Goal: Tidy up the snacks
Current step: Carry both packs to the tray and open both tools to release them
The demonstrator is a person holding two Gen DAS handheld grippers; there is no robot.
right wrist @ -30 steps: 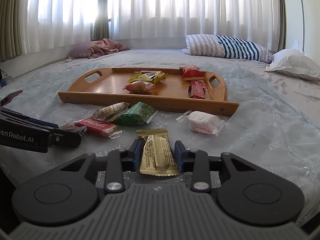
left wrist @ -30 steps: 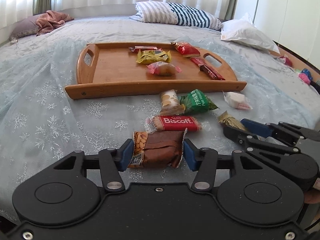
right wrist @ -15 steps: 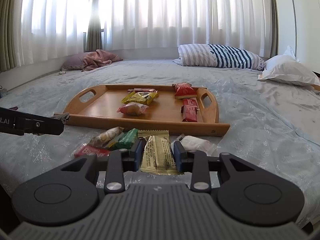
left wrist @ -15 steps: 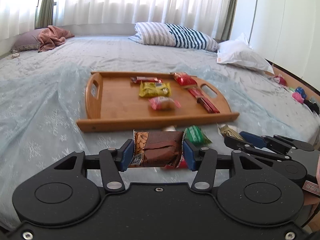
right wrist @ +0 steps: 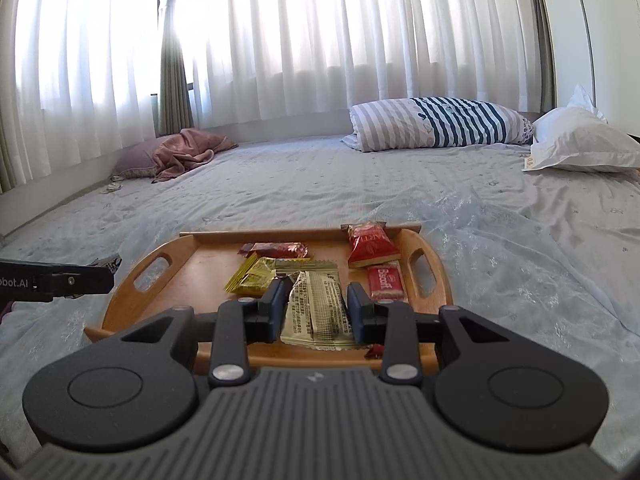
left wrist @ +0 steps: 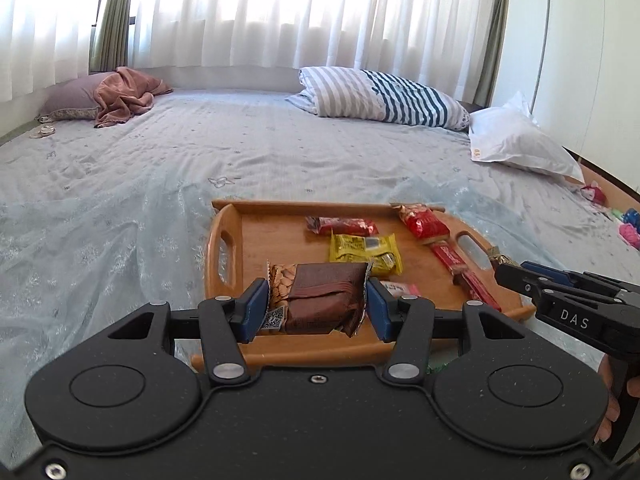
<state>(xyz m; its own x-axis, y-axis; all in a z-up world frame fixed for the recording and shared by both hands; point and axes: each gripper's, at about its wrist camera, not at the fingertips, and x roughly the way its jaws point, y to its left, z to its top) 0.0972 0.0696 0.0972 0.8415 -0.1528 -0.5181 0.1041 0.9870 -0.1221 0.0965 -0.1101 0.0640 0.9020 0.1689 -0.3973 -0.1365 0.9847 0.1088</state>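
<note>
Both grippers have lifted up from the bed and now hang over the wooden tray [left wrist: 224, 240], each pointing level toward the pillows. Left gripper [left wrist: 316, 308] squeezes a brown almond snack pack [left wrist: 320, 300] above the tray's near left part. Right gripper [right wrist: 314, 306] pinches a gold snack packet [right wrist: 316, 308] above the middle, near the yellow packet [right wrist: 252, 280].
</note>
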